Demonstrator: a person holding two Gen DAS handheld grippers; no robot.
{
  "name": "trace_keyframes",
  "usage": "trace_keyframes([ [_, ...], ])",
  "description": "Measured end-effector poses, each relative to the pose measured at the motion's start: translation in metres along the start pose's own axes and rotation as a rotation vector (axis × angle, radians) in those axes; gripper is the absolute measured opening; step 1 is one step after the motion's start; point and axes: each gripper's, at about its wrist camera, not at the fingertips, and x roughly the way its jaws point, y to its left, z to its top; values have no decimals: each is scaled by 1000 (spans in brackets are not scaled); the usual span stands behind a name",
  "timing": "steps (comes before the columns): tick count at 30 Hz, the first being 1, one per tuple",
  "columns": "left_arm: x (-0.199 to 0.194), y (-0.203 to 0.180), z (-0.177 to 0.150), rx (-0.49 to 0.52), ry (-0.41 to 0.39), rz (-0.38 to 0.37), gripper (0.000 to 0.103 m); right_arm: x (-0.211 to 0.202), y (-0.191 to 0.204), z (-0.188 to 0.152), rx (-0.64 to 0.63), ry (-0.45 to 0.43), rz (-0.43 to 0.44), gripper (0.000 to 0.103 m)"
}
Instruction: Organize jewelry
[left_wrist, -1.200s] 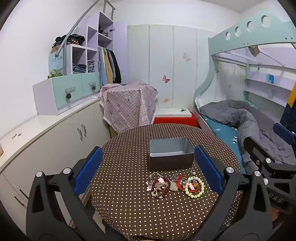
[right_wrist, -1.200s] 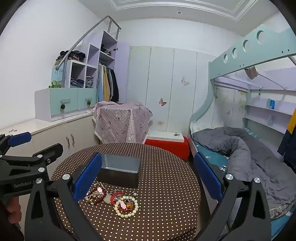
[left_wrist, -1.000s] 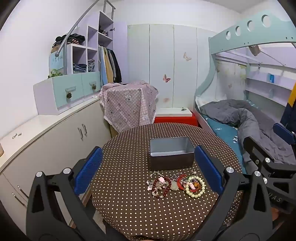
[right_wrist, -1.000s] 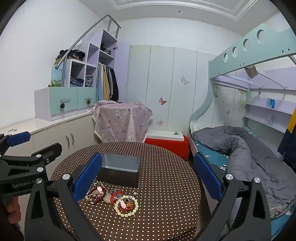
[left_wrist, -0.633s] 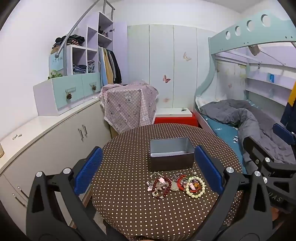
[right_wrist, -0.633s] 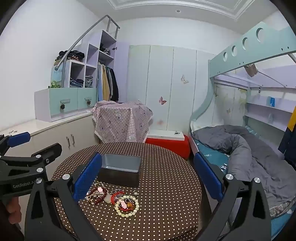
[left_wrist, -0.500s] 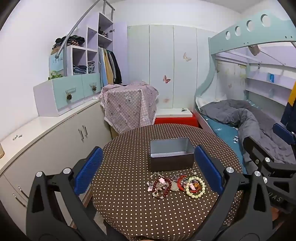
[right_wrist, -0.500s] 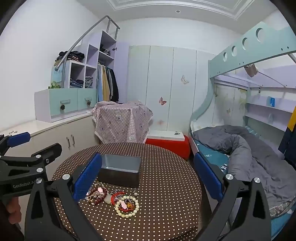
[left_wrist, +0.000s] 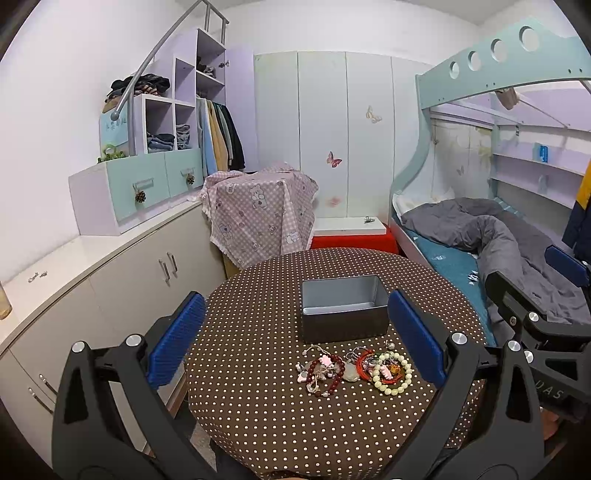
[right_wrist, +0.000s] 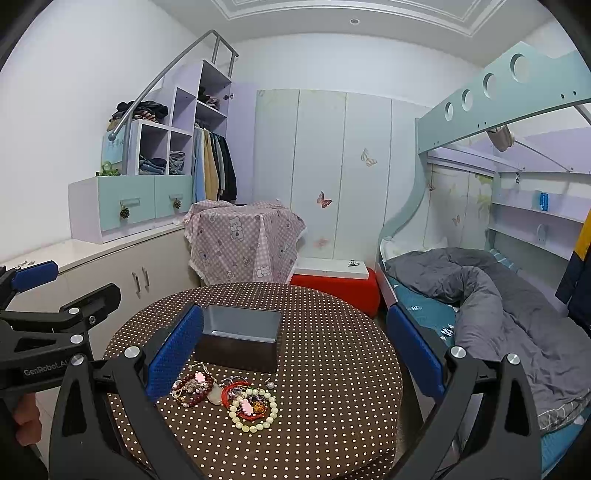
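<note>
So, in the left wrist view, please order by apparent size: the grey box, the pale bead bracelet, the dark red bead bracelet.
1. Grey box, clearly the largest, although it sits farther from the camera.
2. and 3. Pale bead bracelet and dark red bead bracelet: these look alike in size, so I leave them unranked.

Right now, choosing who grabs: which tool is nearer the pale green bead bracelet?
Right tool: the bracelet sits just left of its centre, but well right of the left tool's.

Each claw — left claw (left_wrist: 295, 339), right claw (right_wrist: 293, 347) — has 2 black skeletal arms with silver screws and ribbed blue pads (left_wrist: 176, 338). White "GenRobot" lettering marks the left one; bare skin (right_wrist: 26, 419) shows behind it.
</note>
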Motion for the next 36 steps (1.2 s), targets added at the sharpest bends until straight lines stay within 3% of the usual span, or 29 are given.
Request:
trace_keyframes([
  [36,-5,3,4,5,-8,6,97,-2,0,0,-6,-2,5,95],
])
